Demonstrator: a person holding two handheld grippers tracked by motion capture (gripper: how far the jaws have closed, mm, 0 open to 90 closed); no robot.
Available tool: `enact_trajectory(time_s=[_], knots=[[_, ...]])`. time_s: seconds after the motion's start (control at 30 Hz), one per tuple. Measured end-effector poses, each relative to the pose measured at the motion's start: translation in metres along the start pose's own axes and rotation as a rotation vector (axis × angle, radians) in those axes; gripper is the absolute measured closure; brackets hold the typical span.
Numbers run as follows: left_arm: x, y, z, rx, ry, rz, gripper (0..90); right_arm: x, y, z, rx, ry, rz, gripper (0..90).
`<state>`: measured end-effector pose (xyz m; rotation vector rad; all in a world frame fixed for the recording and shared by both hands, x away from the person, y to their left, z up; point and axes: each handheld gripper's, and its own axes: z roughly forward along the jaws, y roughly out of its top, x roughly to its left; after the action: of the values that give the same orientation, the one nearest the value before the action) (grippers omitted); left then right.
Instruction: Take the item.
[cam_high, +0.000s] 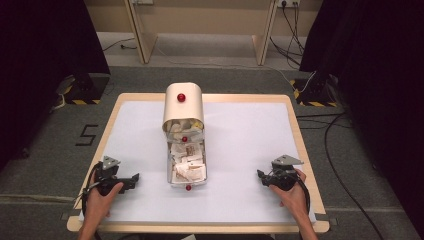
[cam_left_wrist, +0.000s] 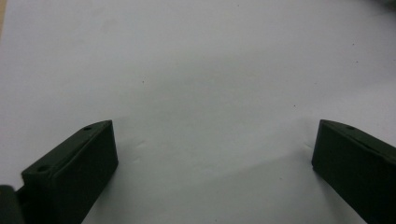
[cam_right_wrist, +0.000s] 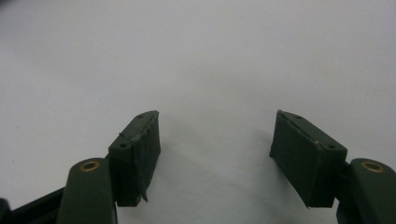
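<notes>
Both grippers rest low on the white mat (cam_high: 240, 150), one either side of the box (cam_high: 185, 145).

Left gripper (cam_high: 134, 179): jaws spread wide in the left gripper view, bare mat between them, nothing held. It points toward the box's near end.

Right gripper (cam_high: 260, 175): jaws parted in the right gripper view, again bare mat between, nothing held. It also points inward at the box.

Box, the landmark: cream, with a rounded lid (cam_high: 183, 105) tipped up at the far end and an open tray (cam_high: 187, 165) running toward the person. Long axis lies near-to-far along the table's middle. Tray is full of pale paper packets (cam_high: 189, 167). Red knobs: one on the lid (cam_high: 181, 97), one at the tray's middle (cam_high: 184, 139), one on its near end (cam_high: 188, 187).

Judgement: the left gripper sits nearer the box; the right is well apart from it. Either must travel inward, across the box's long axis, to reach the near knob or the packets. The left looks the shorter reach.
</notes>
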<state>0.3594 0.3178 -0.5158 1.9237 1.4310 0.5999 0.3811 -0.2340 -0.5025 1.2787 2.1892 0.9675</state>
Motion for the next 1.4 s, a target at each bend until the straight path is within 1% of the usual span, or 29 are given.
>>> enact_trajectory(time_s=[0.07,0.13,0.2,0.3,0.4,0.53,0.6,0.8,0.87,1.03,1.07,1.17,1.27,1.4], knots=[[0.0,0.0,0.0,0.0,0.0,0.0,0.0,0.0,0.0,0.0,0.0,-0.001,0.005,31.7],[0.0,0.0,0.0,0.0,0.0,0.0,0.0,0.0,0.001,0.0,0.0,0.001,0.02,28.3],[0.0,0.0,0.0,0.0,-0.001,0.0,0.0,0.002,0.002,-0.001,0.002,-0.001,0.032,27.7],[0.0,0.0,0.0,0.0,-0.001,0.0,0.0,0.006,0.006,-0.005,-0.024,0.008,0.027,27.7],[0.0,0.0,0.0,0.001,0.0,0.001,0.0,0.01,0.011,-0.01,-0.059,0.025,0.036,27.7],[0.0,0.0,0.0,0.0,0.0,0.0,0.0,0.018,0.018,-0.016,-0.091,0.051,0.037,28.0],[0.0,0.0,0.0,0.001,0.0,0.001,0.0,0.024,0.022,-0.019,-0.104,0.061,0.027,28.2],[0.0,0.0,0.0,0.001,0.0,0.001,0.0,0.043,0.033,-0.026,-0.138,0.099,0.006,28.4],[0.0,0.0,0.0,0.001,0.0,0.0,0.0,0.051,0.037,-0.027,-0.143,0.109,-0.01,28.3],[0.0,0.0,0.0,0.001,0.0,0.0,0.0,0.077,0.047,-0.029,-0.157,0.168,-0.057,28.5],[0.0,0.0,0.0,0.001,0.0,0.0,0.0,0.081,0.049,-0.029,-0.158,0.173,-0.062,28.5],[0.0,0.0,0.0,0.001,0.0,0.0,0.0,0.096,0.055,-0.029,-0.161,0.207,-0.098,28.7],[0.0,0.0,0.0,-0.002,0.0,-0.002,0.0,0.107,0.06,-0.029,-0.165,0.23,-0.115,29.4],[0.0,0.0,0.0,-0.002,0.0,-0.002,0.0,0.123,0.068,-0.028,-0.171,0.268,-0.154,30.5]])
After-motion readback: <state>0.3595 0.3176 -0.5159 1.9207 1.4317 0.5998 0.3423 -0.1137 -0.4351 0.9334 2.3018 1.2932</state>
